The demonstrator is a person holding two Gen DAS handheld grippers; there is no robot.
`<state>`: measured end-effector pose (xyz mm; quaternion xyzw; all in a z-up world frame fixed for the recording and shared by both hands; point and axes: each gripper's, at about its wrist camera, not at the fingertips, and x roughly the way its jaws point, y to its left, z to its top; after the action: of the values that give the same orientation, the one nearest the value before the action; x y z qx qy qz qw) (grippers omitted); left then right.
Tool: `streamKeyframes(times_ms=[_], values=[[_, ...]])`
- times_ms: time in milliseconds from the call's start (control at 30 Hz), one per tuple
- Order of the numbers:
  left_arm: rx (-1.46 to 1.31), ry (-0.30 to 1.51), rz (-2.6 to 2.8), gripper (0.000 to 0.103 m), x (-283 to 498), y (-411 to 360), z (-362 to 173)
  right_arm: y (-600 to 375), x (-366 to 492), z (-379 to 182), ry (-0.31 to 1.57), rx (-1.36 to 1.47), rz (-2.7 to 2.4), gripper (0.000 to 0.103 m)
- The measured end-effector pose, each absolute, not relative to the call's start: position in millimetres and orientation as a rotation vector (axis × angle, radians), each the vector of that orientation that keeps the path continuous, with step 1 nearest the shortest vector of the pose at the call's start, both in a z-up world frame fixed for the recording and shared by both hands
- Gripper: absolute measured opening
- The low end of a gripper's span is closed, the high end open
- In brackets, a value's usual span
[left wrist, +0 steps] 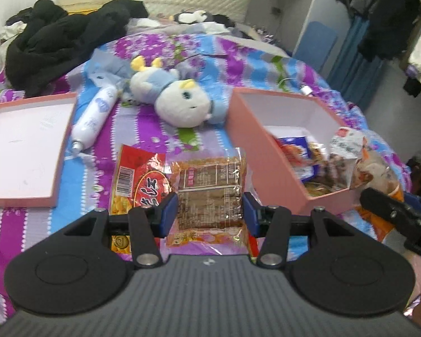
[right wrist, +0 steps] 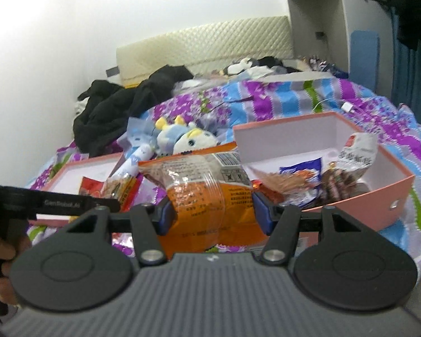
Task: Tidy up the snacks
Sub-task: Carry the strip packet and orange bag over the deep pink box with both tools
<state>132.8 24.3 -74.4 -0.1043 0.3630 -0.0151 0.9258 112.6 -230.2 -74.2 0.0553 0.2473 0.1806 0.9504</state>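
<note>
My left gripper is shut on a brown cake packet, held above the bed. A red snack bag lies on the quilt just left of it. My right gripper is shut on an orange snack bag, lifted in front of the pink box. That pink box holds several snack packets, among them a blue one and a white-topped one. In the left wrist view the right gripper's black arm shows at the lower right, with the orange bag by the box's near corner.
The pink box lid lies open side up at the left. A plush toy and a white bottle lie on the striped quilt behind the snacks. Black clothes are heaped at the back left. A charger cable lies behind the box.
</note>
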Motion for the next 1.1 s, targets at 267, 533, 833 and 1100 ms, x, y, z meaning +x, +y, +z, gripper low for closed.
streamKeyframes(times_ms=[267, 533, 833, 1100], values=[[-0.219, 0.701, -0.138, 0.055, 127, -17, -44, -271, 91, -64, 0.516, 0.135, 0.282, 0.06], [-0.218, 0.703, -0.204, 0.055, 164, -42, -42, -289, 117, -68, 0.521, 0.136, 0.232, 0.061], [-0.194, 0.728, -0.24, 0.055, 252, -65, -50, -312, 191, -74, 0.54, 0.125, 0.19, 0.061], [-0.175, 0.781, -0.288, 0.055, 340, -89, -73, -320, 257, -95, 0.595, 0.124, 0.175, 0.061]])
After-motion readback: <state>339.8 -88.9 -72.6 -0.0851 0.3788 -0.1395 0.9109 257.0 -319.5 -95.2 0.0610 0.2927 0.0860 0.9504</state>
